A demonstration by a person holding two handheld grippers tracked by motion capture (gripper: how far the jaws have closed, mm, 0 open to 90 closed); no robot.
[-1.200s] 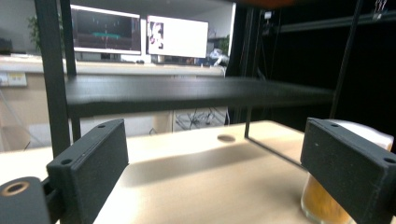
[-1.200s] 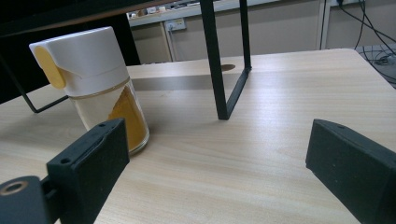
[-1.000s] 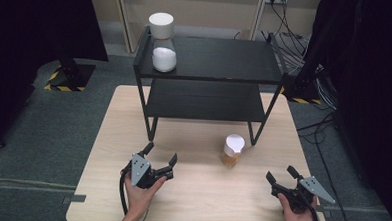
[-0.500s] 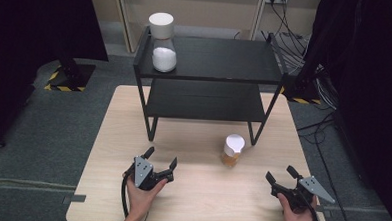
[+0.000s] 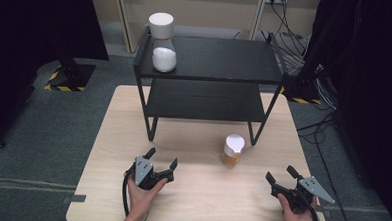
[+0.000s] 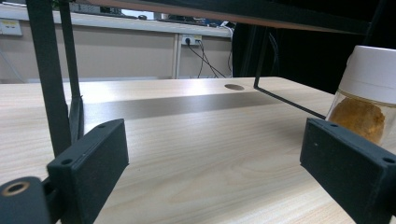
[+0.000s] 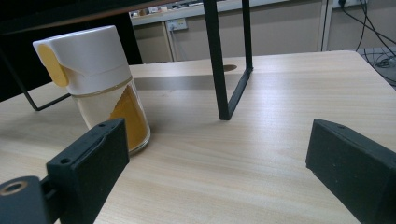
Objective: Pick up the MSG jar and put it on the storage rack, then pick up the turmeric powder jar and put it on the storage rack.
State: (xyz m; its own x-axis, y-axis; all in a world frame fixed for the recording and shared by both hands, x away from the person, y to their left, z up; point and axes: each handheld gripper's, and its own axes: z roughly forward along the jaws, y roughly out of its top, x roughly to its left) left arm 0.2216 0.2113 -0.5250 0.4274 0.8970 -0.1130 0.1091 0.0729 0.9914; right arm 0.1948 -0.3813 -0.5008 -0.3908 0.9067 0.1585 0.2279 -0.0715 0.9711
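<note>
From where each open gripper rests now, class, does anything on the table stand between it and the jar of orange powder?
Nothing visible does. Bare table lies between the jar and both the left gripper and right gripper; the shelf rack stands behind it.

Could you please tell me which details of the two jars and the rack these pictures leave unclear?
- Orange-powder jar: left gripper view, base hidden behind the jaw, right side cut by the edge.
- White jar on the rack's top shelf: high view, contents too small to identify.
- Rack's upper shelves: right gripper view, cut off at the top edge.
</note>
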